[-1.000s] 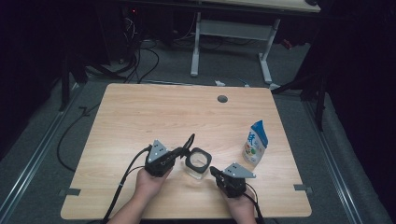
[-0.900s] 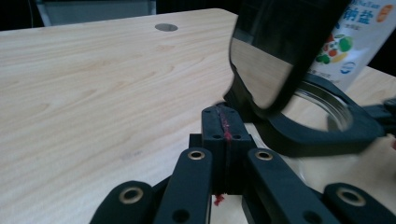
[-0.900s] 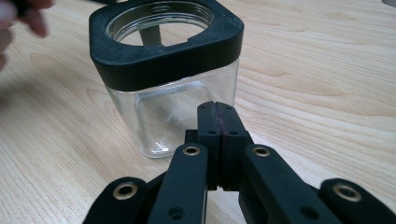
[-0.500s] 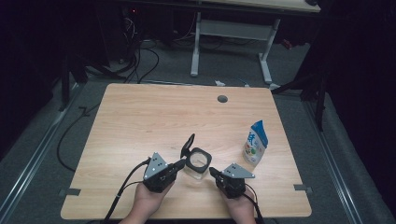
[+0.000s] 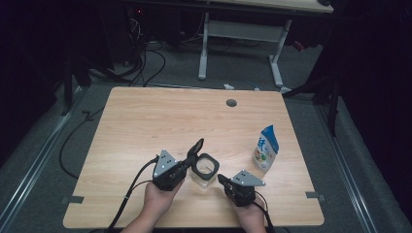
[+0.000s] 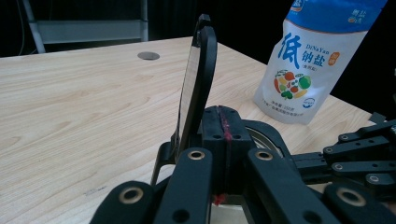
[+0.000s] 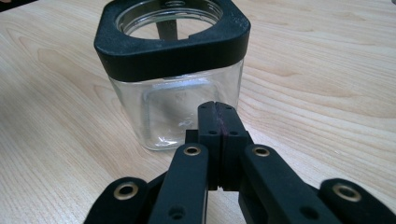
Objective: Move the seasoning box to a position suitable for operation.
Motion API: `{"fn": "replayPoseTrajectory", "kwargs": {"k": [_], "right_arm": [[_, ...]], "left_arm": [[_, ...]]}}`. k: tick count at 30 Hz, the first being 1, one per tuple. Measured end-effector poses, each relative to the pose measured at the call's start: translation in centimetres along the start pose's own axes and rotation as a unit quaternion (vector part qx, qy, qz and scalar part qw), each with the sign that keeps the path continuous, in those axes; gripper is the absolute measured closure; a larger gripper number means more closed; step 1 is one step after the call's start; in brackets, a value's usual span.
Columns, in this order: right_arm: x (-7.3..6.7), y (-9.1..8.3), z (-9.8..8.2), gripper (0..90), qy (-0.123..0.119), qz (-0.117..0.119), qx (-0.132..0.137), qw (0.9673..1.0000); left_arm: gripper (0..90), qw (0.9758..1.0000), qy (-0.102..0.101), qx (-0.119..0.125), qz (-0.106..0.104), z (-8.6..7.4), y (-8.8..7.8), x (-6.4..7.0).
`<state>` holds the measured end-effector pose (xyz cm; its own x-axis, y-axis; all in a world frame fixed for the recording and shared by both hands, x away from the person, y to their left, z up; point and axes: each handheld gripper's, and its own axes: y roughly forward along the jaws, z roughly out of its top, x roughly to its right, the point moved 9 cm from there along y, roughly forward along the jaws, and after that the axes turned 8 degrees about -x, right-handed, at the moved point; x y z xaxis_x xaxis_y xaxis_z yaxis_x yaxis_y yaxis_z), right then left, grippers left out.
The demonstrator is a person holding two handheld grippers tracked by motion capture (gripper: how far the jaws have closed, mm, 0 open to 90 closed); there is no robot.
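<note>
From the high view, a person's left tool [image 5: 190, 160] stands with its jaws pressed together against the hinged lid [image 5: 197, 147], which is tipped up and open beside the glass jar [image 5: 204, 167]. The jar sits near the front edge of the wooden surface [image 5: 145, 121], between both hands, its open mouth facing straight up. The right tool [image 5: 222, 180], also pressed together and holding nothing, points at the jar's side from just beside it, so both hands are about equally near. A blue-and-white salt pouch [image 5: 265, 150] stands upright, farther right.

In the left gripper view, the lid [image 6: 198, 84] rises nearly on edge, long axis upright, just past the closed tool [image 6: 223, 130]; the pouch [image 6: 317, 60] stands beyond.

In the right gripper view, the shut tool [image 7: 218, 126] aims at the jar's [image 7: 177, 107] clear wall below its black collar [image 7: 173, 46], seemingly touching or nearly so.
</note>
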<state>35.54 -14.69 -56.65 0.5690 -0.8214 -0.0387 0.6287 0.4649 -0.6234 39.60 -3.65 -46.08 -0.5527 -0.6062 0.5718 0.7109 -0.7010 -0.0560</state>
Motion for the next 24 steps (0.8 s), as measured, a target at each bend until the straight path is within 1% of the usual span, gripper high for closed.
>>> {"fn": "replayPoseTrajectory", "kwargs": {"k": [2,3,4,5,6,7,8,9,12,14,16,21,24], "right_arm": [[0.0,-0.2,0.3,90.0,0.001,-0.002,0.007,1.0000],[0.1,-0.6,0.7,90.0,0.001,-0.002,0.016,0.9999],[0.2,-1.4,1.5,90.0,0.007,-0.003,0.034,0.9994],[0.3,-1.9,2.2,90.0,0.007,-0.002,0.048,0.9988],[0.3,-1.9,2.2,90.0,0.007,-0.002,0.048,0.9988],[0.3,-2.3,2.8,90.0,0.009,-0.002,0.059,0.9982],[0.2,-2.6,3.6,90.0,0.004,-0.003,0.070,0.9975],[-0.1,-2.8,4.0,90.0,0.001,0.000,0.076,0.9971],[-0.8,-2.2,4.8,90.0,-0.013,0.007,0.075,0.9971],[-1.2,-1.6,4.8,90.0,-0.016,0.012,0.069,0.9974],[-1.5,-1.1,4.6,90.0,-0.023,0.014,0.063,0.9977],[-1.6,-1.0,4.5,90.0,-0.022,0.019,0.067,0.9973],[-1.7,-1.0,4.5,90.0,-0.025,0.017,0.069,0.9971]], "left_arm": [[90.0,1.0000,0.001,0.001,0.000,0.1,0.0,0.0],[90.0,1.0000,-0.001,0.002,0.001,0.1,0.1,0.0],[90.0,1.0000,-0.001,0.003,0.001,0.2,0.1,0.0],[90.0,1.0000,-0.001,0.002,0.001,0.2,0.1,0.0],[90.0,1.0000,0.000,0.002,0.001,0.1,0.1,0.0],[90.0,1.0000,0.003,0.001,0.001,0.1,0.2,0.0],[90.0,1.0000,0.004,0.000,0.002,0.0,0.2,0.0],[90.0,1.0000,0.001,0.000,0.002,0.0,0.3,0.0],[90.0,1.0000,0.003,-0.002,0.002,-0.1,0.4,0.1],[90.0,1.0000,0.001,0.000,0.002,0.0,0.5,0.2],[90.0,1.0000,0.004,0.000,0.003,0.1,0.6,0.2],[90.0,0.9998,0.004,0.010,0.014,0.7,0.9,-0.4],[90.0,0.9997,0.000,0.014,0.020,1.0,1.2,-0.8]]}}
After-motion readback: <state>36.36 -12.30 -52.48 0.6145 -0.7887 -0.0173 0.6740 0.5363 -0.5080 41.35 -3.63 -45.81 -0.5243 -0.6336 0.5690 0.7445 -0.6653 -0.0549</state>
